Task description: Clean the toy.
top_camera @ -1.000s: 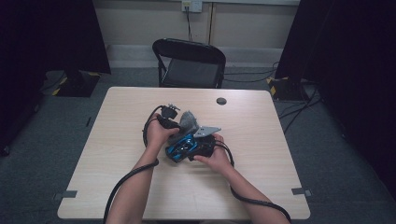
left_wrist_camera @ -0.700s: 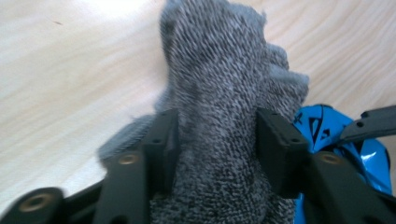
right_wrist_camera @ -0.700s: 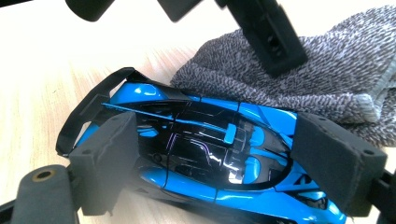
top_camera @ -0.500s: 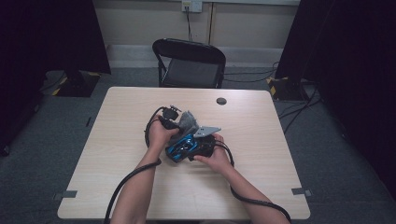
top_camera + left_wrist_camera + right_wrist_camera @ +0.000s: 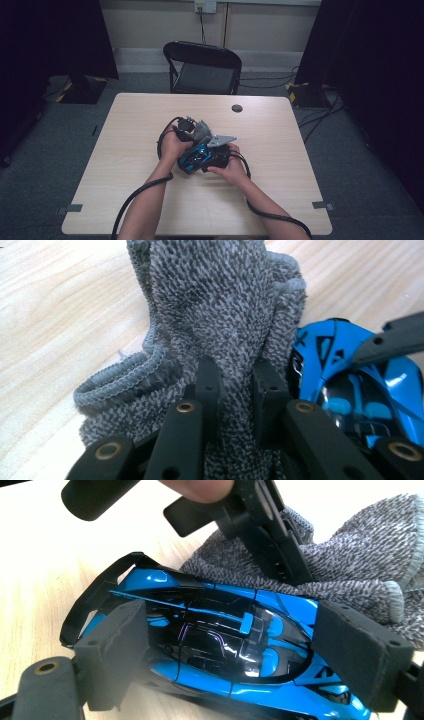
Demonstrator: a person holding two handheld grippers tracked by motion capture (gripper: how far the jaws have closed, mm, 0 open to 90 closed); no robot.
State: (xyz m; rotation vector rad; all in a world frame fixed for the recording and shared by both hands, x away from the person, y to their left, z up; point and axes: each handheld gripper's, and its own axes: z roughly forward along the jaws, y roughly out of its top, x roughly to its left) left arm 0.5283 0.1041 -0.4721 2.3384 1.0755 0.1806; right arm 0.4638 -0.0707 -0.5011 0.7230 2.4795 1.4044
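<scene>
A blue and black toy car [image 5: 215,640] lies on the wooden table [image 5: 125,150], and my right gripper [image 5: 235,645] is shut on it, one pad on each side of its body. Right beside the car is a grey knitted cloth [image 5: 220,305], bunched up and pinched between the jaws of my left gripper [image 5: 235,375]. In the high view both hands meet at the table's middle: the left gripper [image 5: 199,134] holds the cloth [image 5: 202,129] just behind the car [image 5: 192,161], which the right gripper [image 5: 202,157] grips. The cloth touches the car's side.
A small black disc [image 5: 237,108] lies near the table's far edge. A black folding chair [image 5: 202,67] stands behind the table. A black cable trails from each gripper toward the near edge. Dark curtains hang at both sides.
</scene>
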